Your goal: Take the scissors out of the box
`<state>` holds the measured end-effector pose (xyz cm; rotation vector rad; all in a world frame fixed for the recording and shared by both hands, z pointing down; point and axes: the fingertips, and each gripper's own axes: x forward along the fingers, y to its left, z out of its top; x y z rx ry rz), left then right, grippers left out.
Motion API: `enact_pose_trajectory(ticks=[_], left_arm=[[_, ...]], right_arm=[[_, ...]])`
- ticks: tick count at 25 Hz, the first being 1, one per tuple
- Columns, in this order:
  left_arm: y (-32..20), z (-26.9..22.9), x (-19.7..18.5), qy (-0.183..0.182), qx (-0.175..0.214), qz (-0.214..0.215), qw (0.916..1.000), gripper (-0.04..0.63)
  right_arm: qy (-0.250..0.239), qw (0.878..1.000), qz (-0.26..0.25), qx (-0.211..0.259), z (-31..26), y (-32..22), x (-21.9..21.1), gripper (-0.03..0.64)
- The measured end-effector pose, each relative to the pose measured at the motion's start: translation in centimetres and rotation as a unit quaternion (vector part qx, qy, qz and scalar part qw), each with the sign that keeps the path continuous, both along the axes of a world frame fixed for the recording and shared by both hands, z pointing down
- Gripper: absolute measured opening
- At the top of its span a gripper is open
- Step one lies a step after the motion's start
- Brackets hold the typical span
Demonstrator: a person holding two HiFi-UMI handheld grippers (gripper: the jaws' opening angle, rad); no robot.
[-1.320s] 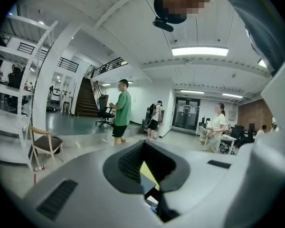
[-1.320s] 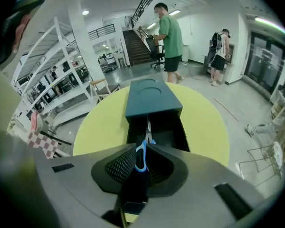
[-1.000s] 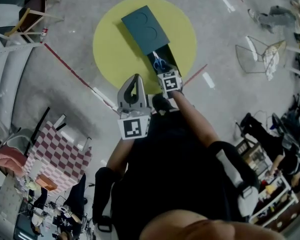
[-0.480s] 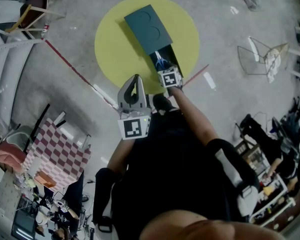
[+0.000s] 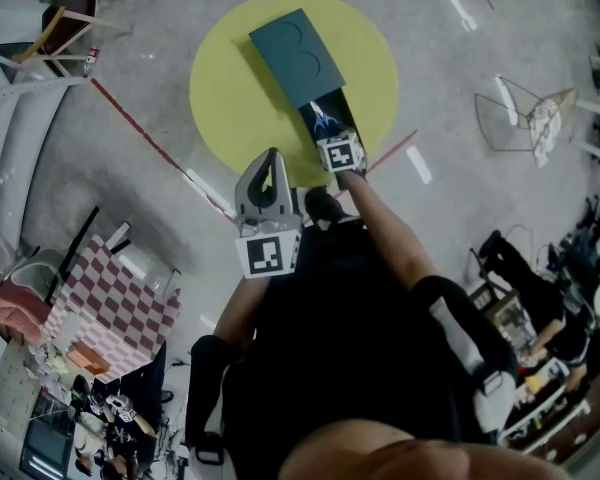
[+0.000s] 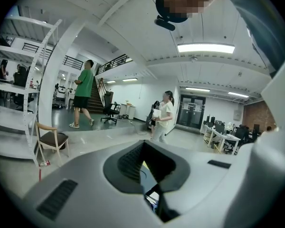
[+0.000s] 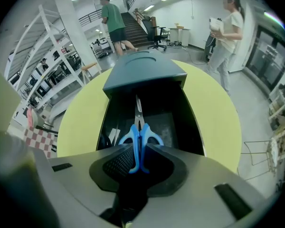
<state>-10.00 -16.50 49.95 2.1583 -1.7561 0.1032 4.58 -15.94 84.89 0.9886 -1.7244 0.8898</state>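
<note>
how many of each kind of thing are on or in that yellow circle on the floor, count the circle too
scissors: 1
box: 1
yellow circle: 1
total: 3
pale bits in the box beside the scissors are too unclear to count

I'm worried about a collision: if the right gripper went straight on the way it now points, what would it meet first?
The scissors: their blue handles already sit between the right gripper's jaws, which have just been closing. Beyond them, probably the box floor.
</note>
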Motion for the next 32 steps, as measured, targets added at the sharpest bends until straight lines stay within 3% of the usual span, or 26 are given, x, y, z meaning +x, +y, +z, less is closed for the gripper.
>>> enact_pose_trajectory(ticks=[23,32], left_arm=[[3.0,-2.3,2.3,0.005,0.031,0.007,0.9995,-0.005],[5.1,-3.2,3.2,0.001,0.047,0.005,0.9989,-0.005]], right_arm=[[-0.007,1.0,-0.009,0.0,-3.5,3.1,1.8,0.077],[-0.028,0.999,-0.007,0.045,-7.2,4.1,2.8,0.077]])
